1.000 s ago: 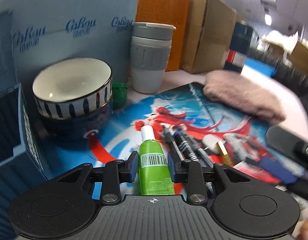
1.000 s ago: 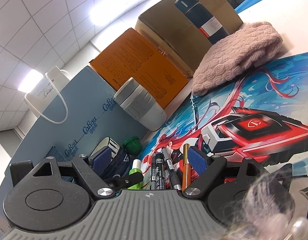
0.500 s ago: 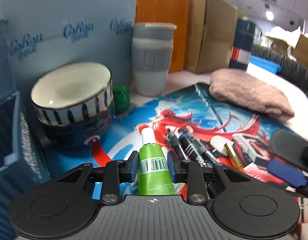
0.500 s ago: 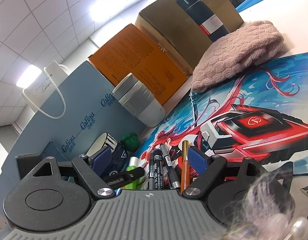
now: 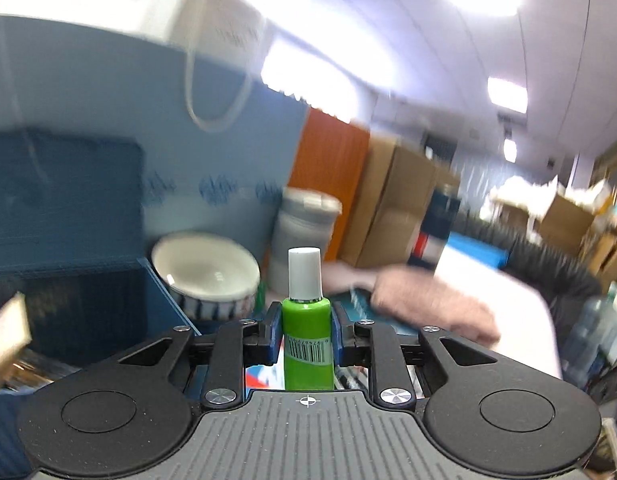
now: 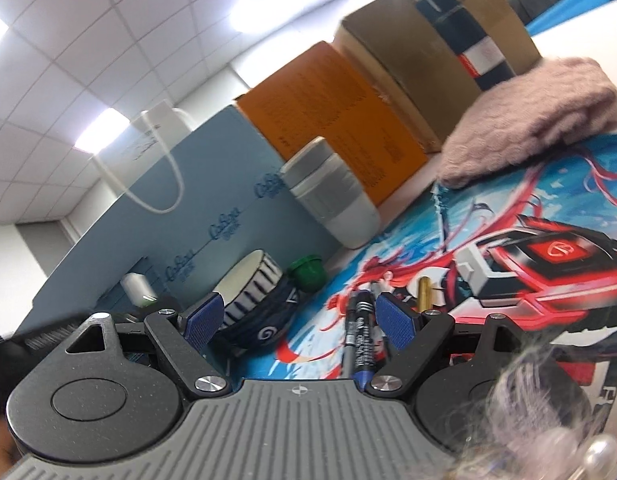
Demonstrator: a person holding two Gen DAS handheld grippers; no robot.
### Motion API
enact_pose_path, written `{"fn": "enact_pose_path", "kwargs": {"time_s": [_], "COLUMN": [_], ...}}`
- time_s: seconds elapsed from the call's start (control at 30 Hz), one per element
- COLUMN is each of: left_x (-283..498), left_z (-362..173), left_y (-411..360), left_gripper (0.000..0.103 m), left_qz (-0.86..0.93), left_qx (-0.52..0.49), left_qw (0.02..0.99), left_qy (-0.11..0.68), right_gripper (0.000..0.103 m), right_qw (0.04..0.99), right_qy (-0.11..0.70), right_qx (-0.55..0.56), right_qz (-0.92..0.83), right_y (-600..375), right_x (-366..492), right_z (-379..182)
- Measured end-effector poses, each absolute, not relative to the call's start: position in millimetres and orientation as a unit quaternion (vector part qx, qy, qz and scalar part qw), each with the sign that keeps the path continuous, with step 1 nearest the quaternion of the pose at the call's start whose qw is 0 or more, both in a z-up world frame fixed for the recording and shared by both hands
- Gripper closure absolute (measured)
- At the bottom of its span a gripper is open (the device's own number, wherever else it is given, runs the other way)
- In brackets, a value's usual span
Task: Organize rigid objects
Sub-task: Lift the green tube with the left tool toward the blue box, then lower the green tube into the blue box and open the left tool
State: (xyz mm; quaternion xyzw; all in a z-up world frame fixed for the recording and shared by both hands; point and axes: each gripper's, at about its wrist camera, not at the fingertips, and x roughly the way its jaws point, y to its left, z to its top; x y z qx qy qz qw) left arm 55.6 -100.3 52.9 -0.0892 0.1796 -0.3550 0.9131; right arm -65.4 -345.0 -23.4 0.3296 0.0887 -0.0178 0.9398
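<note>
Here the left claw (image 5: 304, 330) is clamped on one green tube (image 5: 307, 340), white cap up, held clear of the mat; the view is blurred, so it seems to be mid-carry. The step in hand looks like moving the tube to storage, probably the blue bin (image 5: 68, 312) at 9 o'clock in the left view, though that is a guess. The next move would call for swinging the tube over the bin's rim, past the bowl (image 5: 206, 276) at 11 o'clock, before letting go.

The right claw (image 6: 296, 322) hangs open and empty above the mat (image 6: 528, 240), with pens (image 6: 360, 332) lying at 1 o'clock between its pads; at least two dark pens and one gold one (image 6: 423, 292) show. Also in view: one grey cup (image 6: 332, 196), one green cap (image 6: 308, 272), one pink cloth (image 6: 536, 112), one flask (image 6: 464, 28).
</note>
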Motion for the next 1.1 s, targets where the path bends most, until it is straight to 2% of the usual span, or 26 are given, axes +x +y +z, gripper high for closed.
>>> {"fn": "enact_pose_path", "kwargs": {"time_s": [0.2, 0.3, 0.43, 0.73, 0.9, 1.1], "left_x": [43, 40, 48, 66, 77, 94], "left_z": [91, 106, 105, 74, 49, 41], "left_y": [-48, -22, 6, -6, -21, -30], "left_gripper": [0.081, 0.081, 0.081, 0.081, 0.081, 0.078], "left_qz": [-0.317, -0.272, -0.199, -0.178, -0.23, -0.266], "left_qx": [-0.12, -0.101, -0.069, 0.057, 0.05, 0.03], "left_qw": [0.936, 0.956, 0.977, 0.979, 0.963, 0.949], "left_qy": [0.092, 0.049, 0.032, 0.084, 0.131, 0.169], "right_gripper": [0.02, 0.02, 0.02, 0.02, 0.02, 0.02], "right_qw": [0.933, 0.93, 0.934, 0.938, 0.934, 0.933], "right_qy": [0.091, 0.096, 0.1, 0.112, 0.088, 0.106], "right_qx": [0.347, 0.351, 0.332, 0.299, 0.316, 0.329], "right_qz": [0.028, 0.052, 0.082, 0.136, 0.138, 0.101], "right_y": [-326, -313, -289, -238, -229, -239], "right_x": [-59, -51, -38, 8, 16, 21], "right_z": [-11, -4, 8, 41, 35, 18]}}
